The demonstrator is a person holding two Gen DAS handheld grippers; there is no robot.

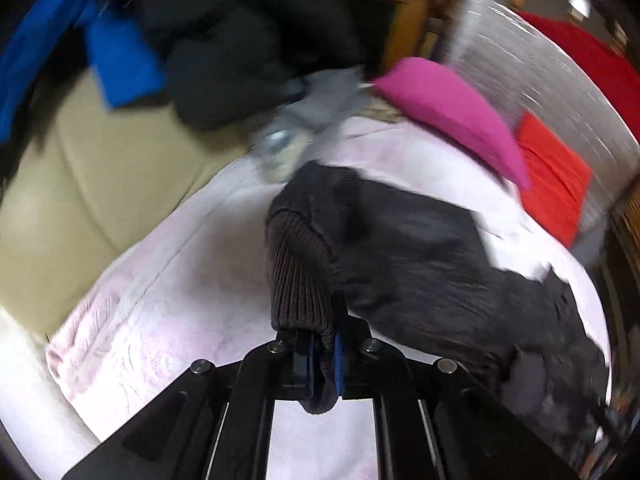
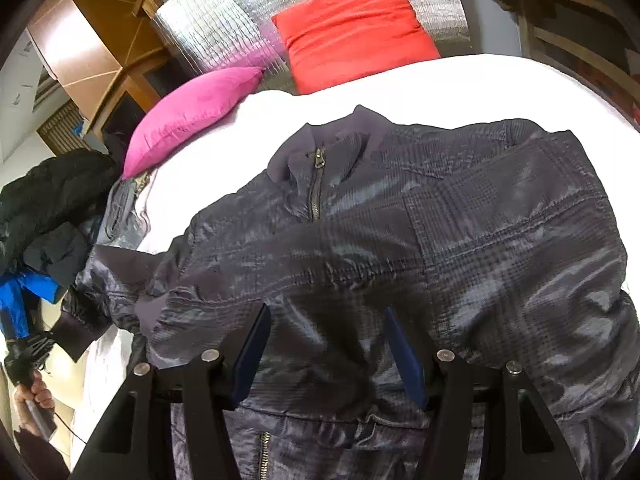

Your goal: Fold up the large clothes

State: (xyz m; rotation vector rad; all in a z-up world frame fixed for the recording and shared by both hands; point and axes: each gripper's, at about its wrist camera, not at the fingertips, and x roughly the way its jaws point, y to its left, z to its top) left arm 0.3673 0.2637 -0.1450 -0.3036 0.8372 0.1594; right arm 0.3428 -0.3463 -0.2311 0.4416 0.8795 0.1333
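Observation:
A dark, shiny zip jacket (image 2: 400, 240) lies front up, spread over a pale pink-white bed cover (image 2: 460, 84). My right gripper (image 2: 327, 309) hovers open just above the jacket's lower front, nothing between its blue pads. In the left wrist view my left gripper (image 1: 326, 356) is shut on the ribbed cuff (image 1: 300, 272) of the jacket's sleeve (image 1: 420, 260), and the cuff stands up from the jaws, lifted off the cover. That sleeve trails back to the right. In the right wrist view the same cuff (image 2: 76, 332) shows at the far left, next to a person's hand (image 2: 36, 396).
A pink cushion (image 2: 192, 116) and a red cushion (image 2: 352, 28) lie at the head of the bed against a silver quilted panel (image 2: 224, 24). A heap of black and blue clothes (image 1: 224, 40) sits left of the bed on a beige surface (image 1: 100, 184). Wooden furniture (image 2: 100, 32) stands behind.

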